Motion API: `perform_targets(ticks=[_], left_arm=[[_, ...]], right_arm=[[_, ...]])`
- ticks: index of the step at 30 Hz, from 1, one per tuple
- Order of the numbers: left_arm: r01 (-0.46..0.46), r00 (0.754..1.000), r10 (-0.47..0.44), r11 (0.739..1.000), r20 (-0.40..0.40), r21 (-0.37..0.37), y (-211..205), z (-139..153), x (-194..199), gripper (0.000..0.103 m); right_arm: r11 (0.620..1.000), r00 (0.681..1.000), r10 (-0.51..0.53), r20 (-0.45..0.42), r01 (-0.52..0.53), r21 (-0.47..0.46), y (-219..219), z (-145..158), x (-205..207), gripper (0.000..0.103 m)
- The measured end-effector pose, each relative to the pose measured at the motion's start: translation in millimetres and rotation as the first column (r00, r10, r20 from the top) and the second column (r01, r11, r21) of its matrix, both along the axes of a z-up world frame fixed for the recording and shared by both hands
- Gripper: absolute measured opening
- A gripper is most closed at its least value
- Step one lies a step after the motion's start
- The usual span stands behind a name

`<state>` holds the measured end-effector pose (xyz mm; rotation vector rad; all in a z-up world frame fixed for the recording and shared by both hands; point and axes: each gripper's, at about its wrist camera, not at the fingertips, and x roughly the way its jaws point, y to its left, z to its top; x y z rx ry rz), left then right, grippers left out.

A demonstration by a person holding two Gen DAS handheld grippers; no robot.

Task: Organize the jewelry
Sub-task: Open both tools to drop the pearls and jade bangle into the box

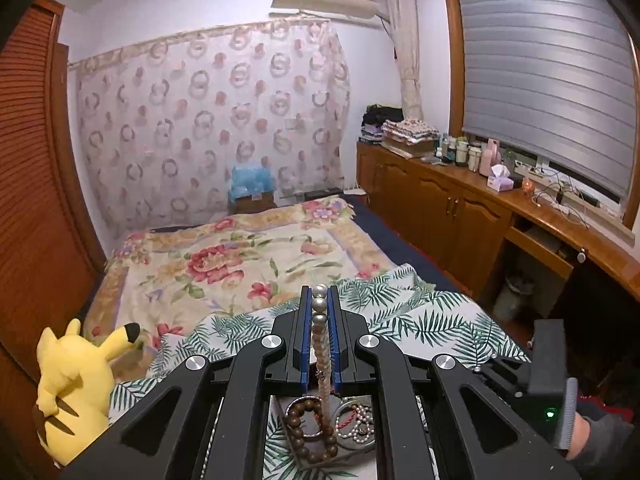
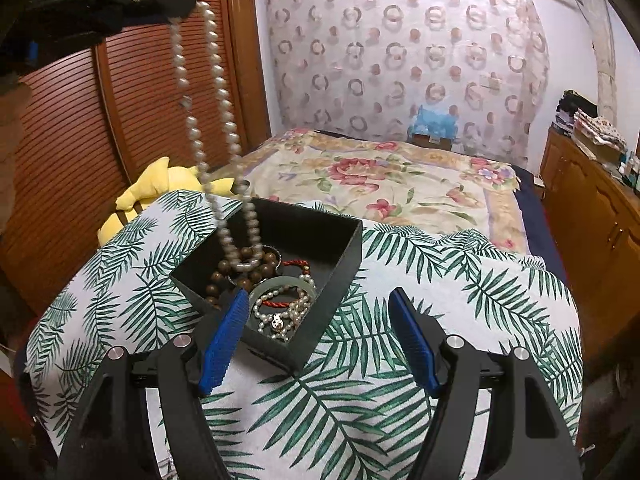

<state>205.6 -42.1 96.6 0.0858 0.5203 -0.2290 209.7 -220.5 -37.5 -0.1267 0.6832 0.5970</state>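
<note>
My left gripper (image 1: 319, 300) is shut on a pearl necklace (image 1: 319, 312) and holds it high above a black box; it also shows in the right wrist view (image 2: 180, 6). The pearl necklace (image 2: 220, 80) hangs down as a long loop, its lower end touching the jewelry inside the black box (image 2: 320, 236). The box holds a brown wooden bead bracelet (image 2: 224, 276), a pale green bangle (image 2: 280, 284), a red cord (image 2: 296, 262) and small pearl strands (image 2: 280, 316). My right gripper (image 2: 320, 320) is open and empty, its left finger at the box's near corner.
The box sits on a palm-leaf patterned cloth (image 2: 400, 280) over a raised surface. A yellow plush toy (image 1: 76, 376) lies at the left by the wooden wardrobe (image 2: 80, 160). A floral bed (image 2: 380, 184) lies behind. Wooden cabinets (image 1: 460, 208) line the right wall.
</note>
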Motion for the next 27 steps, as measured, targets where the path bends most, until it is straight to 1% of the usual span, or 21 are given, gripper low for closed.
perform_targets(ticks=[4,9,14,15,16,17,18,21,23,24,27], left_arm=[[0.001,1.0,-0.001,1.0,-0.028,0.003,-2.0,-11.4,8.7,0.007],[-0.005,0.997,0.006,1.0,-0.075,0.013,-0.7,-33.1,16.6,0.007],[-0.006,0.994,0.009,1.0,-0.107,0.024,5.0,-51.9,15.9,0.007],[-0.004,0.993,0.006,1.0,-0.117,0.022,5.4,-56.5,14.6,0.009],[0.001,0.992,0.002,1.0,-0.127,0.021,6.3,-62.3,11.9,0.017],[0.003,0.991,0.0,1.0,-0.136,0.023,8.0,-70.5,7.7,0.024],[0.002,0.99,0.001,1.0,-0.14,0.026,10.3,-78.4,2.6,0.033],[0.0,0.986,0.007,0.999,-0.167,0.037,16.4,-99.4,-10.8,0.034],[-0.006,0.982,0.012,0.999,-0.186,0.033,22.7,-111.7,-19.2,0.04],[-0.01,0.981,0.015,1.0,-0.193,0.03,25.0,-116.2,-22.7,0.048],[-0.021,0.979,0.027,0.999,-0.204,0.033,30.7,-127.1,-33.1,0.055]], right_arm=[[1.0,1.0,-0.001,0.003,0.001,0.007,-3.6,1.5,-3.9,0.074],[1.0,1.0,-0.002,0.017,0.002,0.008,-4.1,4.9,-12.1,0.074],[1.0,1.0,-0.008,0.014,0.008,0.008,-4.0,4.2,-15.4,0.074],[1.0,1.0,-0.008,0.012,0.008,0.009,-4.2,3.7,-16.1,0.074],[1.0,1.0,-0.009,0.011,0.009,0.01,-4.5,3.5,-17.3,0.074],[1.0,1.0,-0.009,0.011,0.009,0.011,-5.1,3.2,-19.2,0.074],[1.0,1.0,-0.009,0.012,0.009,0.013,-5.6,3.6,-20.6,0.074],[1.0,1.0,-0.007,0.017,0.007,0.017,-6.1,3.6,-27.6,0.074],[1.0,1.0,-0.002,0.019,0.002,0.018,-5.9,3.9,-31.0,0.074],[1.0,1.0,0.001,0.02,-0.001,0.018,-5.2,3.9,-33.5,0.074],[1.0,1.0,0.01,0.022,-0.01,0.016,-2.3,2.9,-38.8,0.074]])
